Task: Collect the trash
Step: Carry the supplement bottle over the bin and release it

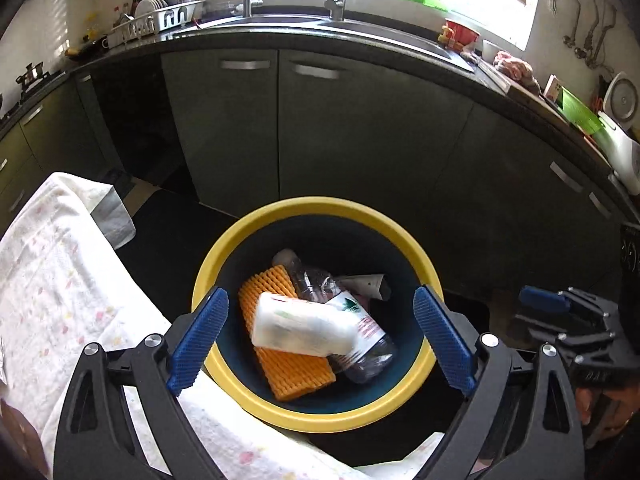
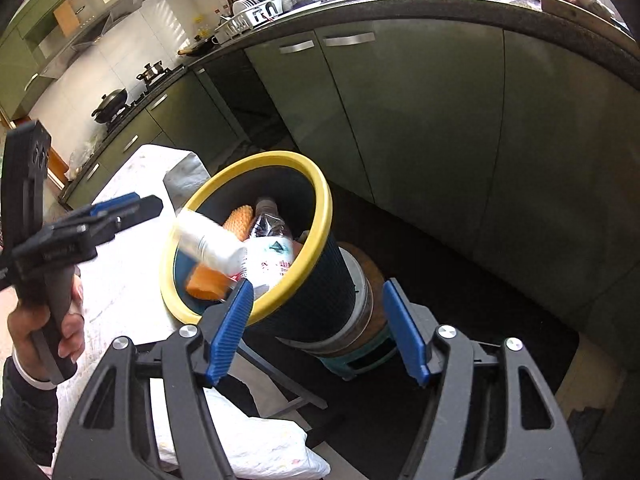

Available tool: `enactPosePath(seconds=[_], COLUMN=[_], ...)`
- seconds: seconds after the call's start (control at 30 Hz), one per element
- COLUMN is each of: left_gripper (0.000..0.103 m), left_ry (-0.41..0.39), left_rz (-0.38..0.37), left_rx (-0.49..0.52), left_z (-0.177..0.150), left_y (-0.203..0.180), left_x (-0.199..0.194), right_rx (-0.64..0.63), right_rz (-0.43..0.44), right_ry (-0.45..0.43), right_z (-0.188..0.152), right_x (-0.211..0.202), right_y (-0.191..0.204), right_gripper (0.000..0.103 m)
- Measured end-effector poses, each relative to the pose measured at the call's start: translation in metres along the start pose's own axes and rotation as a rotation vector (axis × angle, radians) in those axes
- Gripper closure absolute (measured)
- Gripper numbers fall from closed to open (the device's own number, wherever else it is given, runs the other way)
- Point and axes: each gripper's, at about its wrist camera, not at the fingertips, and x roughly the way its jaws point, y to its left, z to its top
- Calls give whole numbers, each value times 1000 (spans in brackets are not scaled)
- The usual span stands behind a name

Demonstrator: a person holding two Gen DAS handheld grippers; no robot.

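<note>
Far left, the white cloth with faint pastel specks covers the table, one corner hanging off its far end. My left gripper sits above the bin mouth, blue ribbed pads spread wide, nothing between them.

Directly below it is the round dark-blue bin with the yellow rim, standing just beside the table edge. In the right wrist view the bin rests on a round stool-like stand.

Inside the bin: an orange ribbed foam sheet lies against the left wall, and a crushed clear plastic bottle with a printed label lies beside it, cap end toward the cabinets. A white plastic bottle, blurred, lies across both of them in the left view; in the right view it shows at rim level, so I cannot tell if it is resting. A crumpled whitish tube-like piece lies behind the clear bottle.

Right of the bin, my right gripper has its jaws open and empty, low beside the bin wall. Grey-green kitchen cabinets run behind.
</note>
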Motion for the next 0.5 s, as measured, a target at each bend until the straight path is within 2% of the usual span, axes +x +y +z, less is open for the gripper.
enactPosePath(seconds=[0.2,0.5], left_gripper=[10,6], left_ry=[-64,-135], left_rz=[9,85], left_rx=[-68,-212], left_z=[-24,-122], left_y=[13,52], left_x=[-59,-167], right_rx=[-24,-108], right_rz=[13,59], right_ry=[0,33], right_z=[0,-3], right_x=[1,11], right_y=[11,54], right_gripper=[38,38])
